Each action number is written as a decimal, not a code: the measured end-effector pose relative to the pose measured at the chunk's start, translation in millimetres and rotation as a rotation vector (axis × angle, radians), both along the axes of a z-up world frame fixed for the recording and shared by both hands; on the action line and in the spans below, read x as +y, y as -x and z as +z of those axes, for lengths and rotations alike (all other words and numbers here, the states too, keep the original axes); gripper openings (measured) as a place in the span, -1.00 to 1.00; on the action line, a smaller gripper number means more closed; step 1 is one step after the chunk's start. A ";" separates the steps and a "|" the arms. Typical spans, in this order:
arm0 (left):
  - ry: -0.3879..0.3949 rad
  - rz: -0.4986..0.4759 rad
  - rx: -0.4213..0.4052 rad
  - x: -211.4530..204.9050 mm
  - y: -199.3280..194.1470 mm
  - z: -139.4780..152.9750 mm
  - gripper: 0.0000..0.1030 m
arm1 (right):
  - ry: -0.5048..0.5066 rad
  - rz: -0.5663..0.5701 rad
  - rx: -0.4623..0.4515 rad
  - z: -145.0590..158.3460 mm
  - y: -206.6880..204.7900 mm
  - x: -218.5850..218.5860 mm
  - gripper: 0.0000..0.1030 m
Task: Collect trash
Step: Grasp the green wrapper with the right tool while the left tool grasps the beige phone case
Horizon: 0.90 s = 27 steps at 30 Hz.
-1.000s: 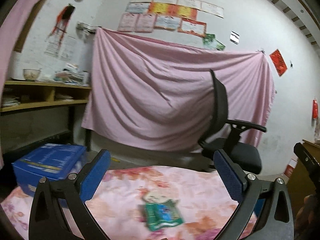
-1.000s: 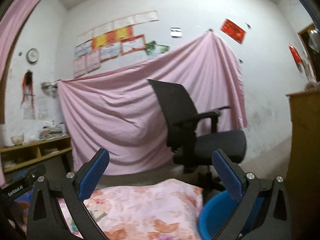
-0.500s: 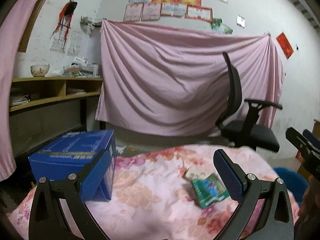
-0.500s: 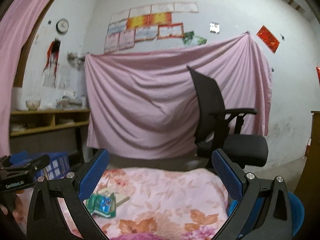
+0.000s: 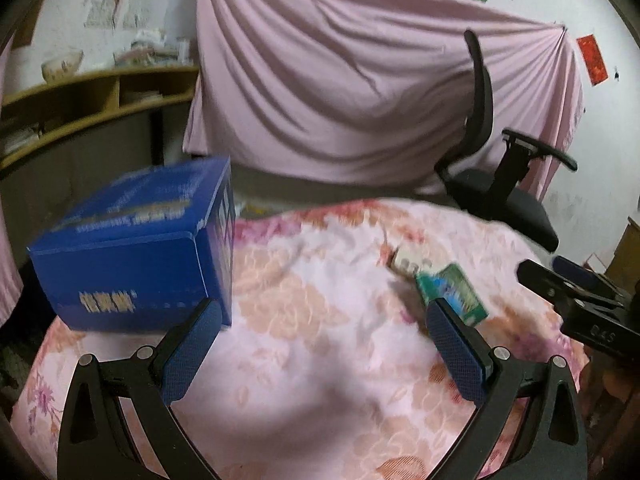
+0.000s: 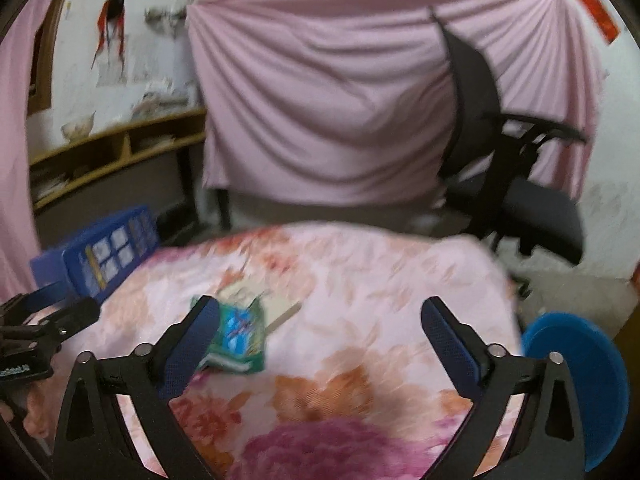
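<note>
A: Where do our tongs stand?

B: Our left gripper [image 5: 324, 344] hangs over the flowered cloth [image 5: 320, 360] with its blue pads spread wide and nothing between them. Our right gripper [image 6: 320, 340] is wide apart too; its jaws have just been closing a little, and nothing is between the pads.

A: And the trash?

B: We see a green packet [image 6: 240, 336] lying flat on the cloth, just behind the left pad of the right gripper, which covers its near left corner. Whether they touch, we cannot tell. From the left gripper's camera the same packet [image 5: 452, 296] lies just past the right pad, with a pale card [image 5: 406, 262] partly under its far edge.

A: What sits around that?

B: On the left side of the cloth we have a blue box [image 5: 140, 248], close behind the left gripper's left pad. Off the right edge, lower down, is a blue bin [image 6: 580, 384]. Farther back stands a black office chair [image 6: 516, 168] before a pink sheet [image 6: 320, 92] hung on the wall, and a wooden shelf [image 5: 92, 108] on the far left.
</note>
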<state>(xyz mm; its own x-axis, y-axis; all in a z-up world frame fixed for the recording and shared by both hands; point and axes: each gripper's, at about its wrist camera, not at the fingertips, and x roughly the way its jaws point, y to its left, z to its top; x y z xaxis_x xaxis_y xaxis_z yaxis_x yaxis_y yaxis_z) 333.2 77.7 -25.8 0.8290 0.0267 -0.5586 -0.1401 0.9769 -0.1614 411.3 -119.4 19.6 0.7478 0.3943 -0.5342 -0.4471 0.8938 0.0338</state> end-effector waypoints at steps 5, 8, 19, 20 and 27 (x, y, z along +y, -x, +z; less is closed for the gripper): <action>0.007 -0.008 0.088 2.7 -9.2 -9.8 0.84 | 0.026 0.081 0.119 -19.3 -11.7 23.6 0.60; 0.025 -0.005 0.115 5.7 -12.3 -13.5 0.82 | 0.031 0.131 0.133 -21.7 -11.7 36.9 0.60; 0.037 -0.026 0.129 3.2 -11.3 -10.3 0.82 | 0.150 0.205 0.206 -42.7 -14.1 65.0 -0.32; 0.036 -0.032 0.122 1.6 -12.1 -8.7 0.82 | 0.141 0.203 0.208 -42.2 -14.0 62.7 -0.41; 0.009 -0.069 0.090 -12.5 -24.1 -3.6 0.81 | 0.099 0.140 0.200 -35.9 -14.7 42.5 -0.52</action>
